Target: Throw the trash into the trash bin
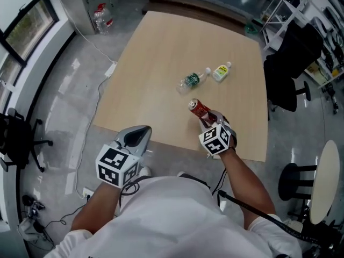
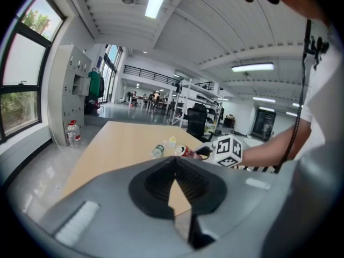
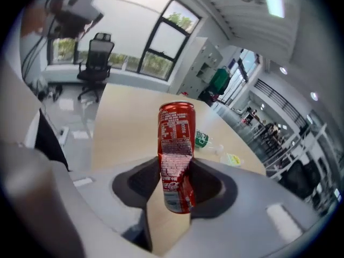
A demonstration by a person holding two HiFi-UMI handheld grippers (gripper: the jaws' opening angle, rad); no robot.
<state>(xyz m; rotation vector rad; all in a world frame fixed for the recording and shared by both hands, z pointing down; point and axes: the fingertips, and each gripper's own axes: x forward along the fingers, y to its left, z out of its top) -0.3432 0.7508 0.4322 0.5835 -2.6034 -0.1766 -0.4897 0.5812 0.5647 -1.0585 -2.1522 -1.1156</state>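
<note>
Right gripper [image 1: 207,118] clamped on a red soda can [image 1: 199,108], over the near right part of the wooden counter [image 1: 161,63], close to its near edge. In the right gripper view the can [image 3: 176,155] sits between the two jaws of the gripper [image 3: 177,184], with the pads pressing its lower half. The can body is dented around the middle and its top end points away from the camera. In the head view the can sticks out of the gripper toward far-left. I can't tell if it is off the counter or touching it.

Left gripper [image 1: 137,135] is at the near left, past the counter's near edge, well apart from the can. Its jaws are together at the tips with nothing between them, and the left gripper view [image 2: 173,179] shows the same.

Two plastic bottles lie on the counter farther away, both on their sides. The green-label bottle [image 1: 192,80] is on the left and the yellow-label bottle [image 1: 221,72] is just beside it on the right, both apart from the can.

A water jug [image 1: 102,18] stands on the floor at far left. A black office chair [image 1: 287,63] is off the counter's right side.
</note>
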